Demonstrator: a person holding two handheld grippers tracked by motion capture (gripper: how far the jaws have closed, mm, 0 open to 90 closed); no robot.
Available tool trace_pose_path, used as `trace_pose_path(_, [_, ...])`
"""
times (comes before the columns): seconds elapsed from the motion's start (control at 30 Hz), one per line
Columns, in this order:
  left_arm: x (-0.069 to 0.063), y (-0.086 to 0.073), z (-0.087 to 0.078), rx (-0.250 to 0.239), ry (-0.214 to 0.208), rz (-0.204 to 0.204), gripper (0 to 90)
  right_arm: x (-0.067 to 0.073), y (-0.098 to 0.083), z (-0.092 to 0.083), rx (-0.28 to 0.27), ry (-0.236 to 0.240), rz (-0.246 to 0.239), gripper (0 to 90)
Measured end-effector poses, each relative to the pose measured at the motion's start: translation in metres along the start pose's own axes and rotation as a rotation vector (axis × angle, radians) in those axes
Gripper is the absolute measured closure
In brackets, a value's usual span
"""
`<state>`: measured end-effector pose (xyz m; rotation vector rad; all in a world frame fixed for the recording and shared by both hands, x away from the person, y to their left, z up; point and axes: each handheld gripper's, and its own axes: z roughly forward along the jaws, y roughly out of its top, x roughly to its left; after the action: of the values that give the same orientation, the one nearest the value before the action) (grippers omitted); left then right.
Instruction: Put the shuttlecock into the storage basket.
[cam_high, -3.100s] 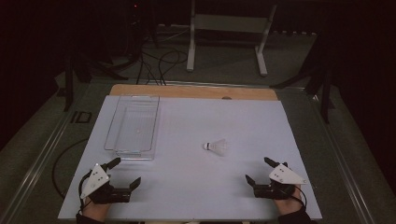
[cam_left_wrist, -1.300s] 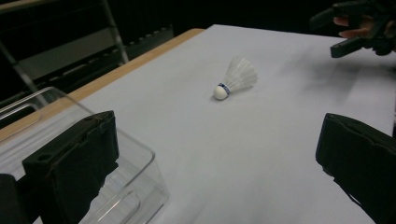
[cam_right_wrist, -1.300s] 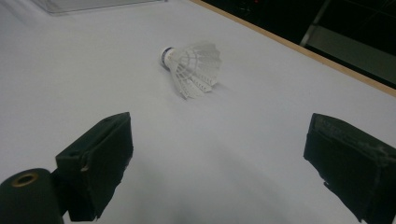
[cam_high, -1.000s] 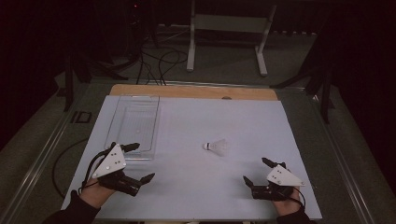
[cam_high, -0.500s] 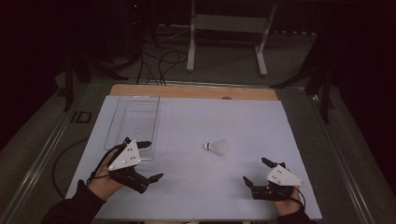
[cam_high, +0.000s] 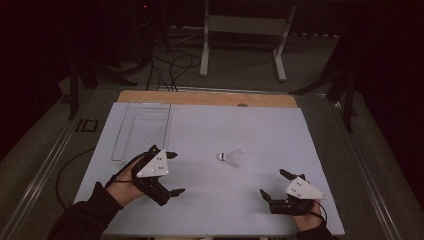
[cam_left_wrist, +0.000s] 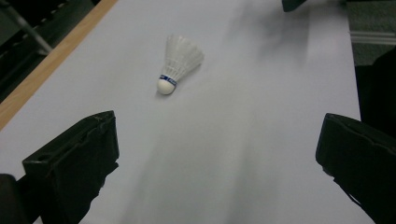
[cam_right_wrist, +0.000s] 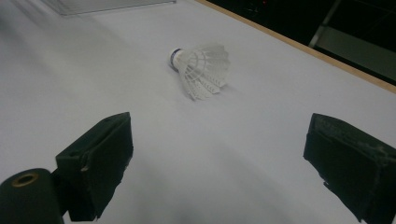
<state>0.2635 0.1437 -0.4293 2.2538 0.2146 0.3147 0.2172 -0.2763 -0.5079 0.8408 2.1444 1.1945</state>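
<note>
A white feather shuttlecock (cam_high: 231, 157) with a blue band lies on its side in the middle of the white table top (cam_high: 240, 125). My left gripper (cam_high: 176, 173) hovers open to its left, jaws wide and pointing toward it, a short way off. In the left gripper view the shuttlecock (cam_left_wrist: 180, 63) lies ahead, cork end nearest, beyond the open left gripper (cam_left_wrist: 219, 154). My right gripper (cam_high: 272, 182) rests open near the front right edge. In its own view the right gripper (cam_right_wrist: 219, 158) stands empty, with the shuttlecock (cam_right_wrist: 203, 65) farther ahead, feathers toward me.
A clear plastic tray (cam_high: 142, 130) sits at the back left of the table, just beyond the left hand. A wooden strip (cam_high: 207, 98) runs along the table's far edge. Cables and a metal stand lie on the dark floor behind.
The left gripper has lifted from the front left corner and moved forward and right toward the shuttlecock. The right gripper and the shuttlecock have stayed put.
</note>
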Motion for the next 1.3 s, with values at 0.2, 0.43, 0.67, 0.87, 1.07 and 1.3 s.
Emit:
trace_pose_path(0.2, [0.002, 0.008, 0.006, 0.025, -0.011, 0.025, 0.1, 0.0, 0.0, 0.001, 0.001, 0.003, 0.001, 8.0])
trace_pose_path(0.43, [0.006, 0.016, 0.016, 0.071, -0.065, 0.041, 0.1, 0.0, 0.0, 0.0, -0.001, 0.006, 0.003, 8.0])
trace_pose_path(0.67, [0.007, 0.022, 0.028, 0.122, -0.098, 0.05, 0.1, 0.0, 0.0, 0.0, -0.007, 0.008, 0.007, 8.0])
trace_pose_path(0.87, [0.011, 0.027, 0.038, 0.151, -0.129, 0.052, 0.1, 0.0, 0.0, 0.0, -0.008, 0.008, 0.005, 8.0])
trace_pose_path(1.07, [0.013, 0.035, 0.05, 0.206, -0.165, 0.015, 0.1, 0.0, 0.0, 0.0, -0.009, 0.009, 0.009, 8.0])
trace_pose_path(1.3, [0.018, 0.037, 0.063, 0.228, -0.216, 0.028, 0.1, 0.0, 0.0, 0.0, -0.008, 0.013, 0.006, 8.0])
